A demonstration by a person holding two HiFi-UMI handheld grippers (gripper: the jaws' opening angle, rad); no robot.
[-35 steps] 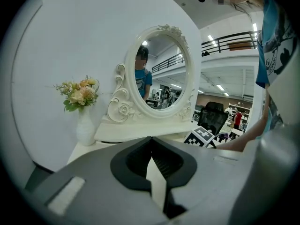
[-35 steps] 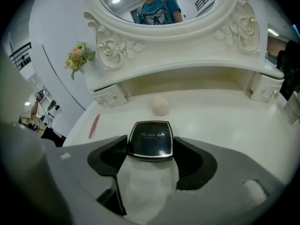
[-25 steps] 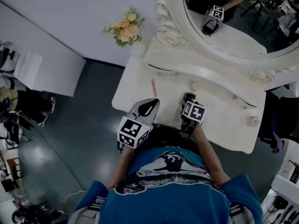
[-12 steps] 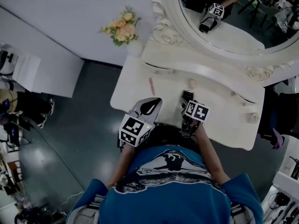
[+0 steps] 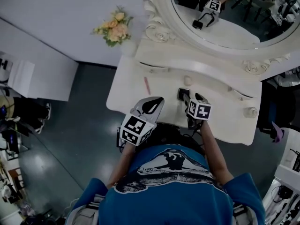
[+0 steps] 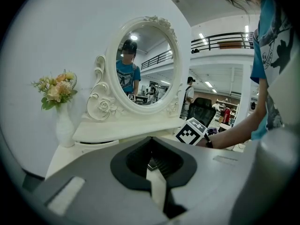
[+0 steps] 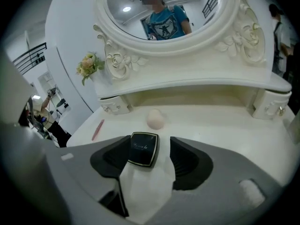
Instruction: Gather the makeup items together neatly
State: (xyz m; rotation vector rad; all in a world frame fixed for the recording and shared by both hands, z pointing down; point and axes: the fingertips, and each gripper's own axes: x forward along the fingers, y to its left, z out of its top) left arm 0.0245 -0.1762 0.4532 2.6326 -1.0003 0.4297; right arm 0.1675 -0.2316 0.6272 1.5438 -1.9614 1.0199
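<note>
A black square compact (image 7: pixel 144 149) lies flat on the white dressing table (image 5: pixel 225 121), with a beige sponge (image 7: pixel 155 119) just behind it and a pink pencil (image 7: pixel 97 129) off to the left. My right gripper (image 7: pixel 150 141) hovers over the compact with its jaws on either side of it. They have just been closing but stand open, with a gap on the right. In the head view the compact (image 5: pixel 183 93) sits at the tip of the right gripper (image 5: pixel 191 98). My left gripper (image 5: pixel 156 101) is shut and empty at the table's front edge.
A vase of flowers (image 5: pixel 112 28) stands at the table's back left corner. The oval mirror (image 5: pixel 220 18) and its raised shelf (image 5: pixel 197 62) close off the back. A small jar (image 5: pixel 251 111) sits at the far right. The floor drops away to the left.
The right gripper has risen a little and rolled over the compact, which stays on the table. The left gripper has crept forward at the front edge.
</note>
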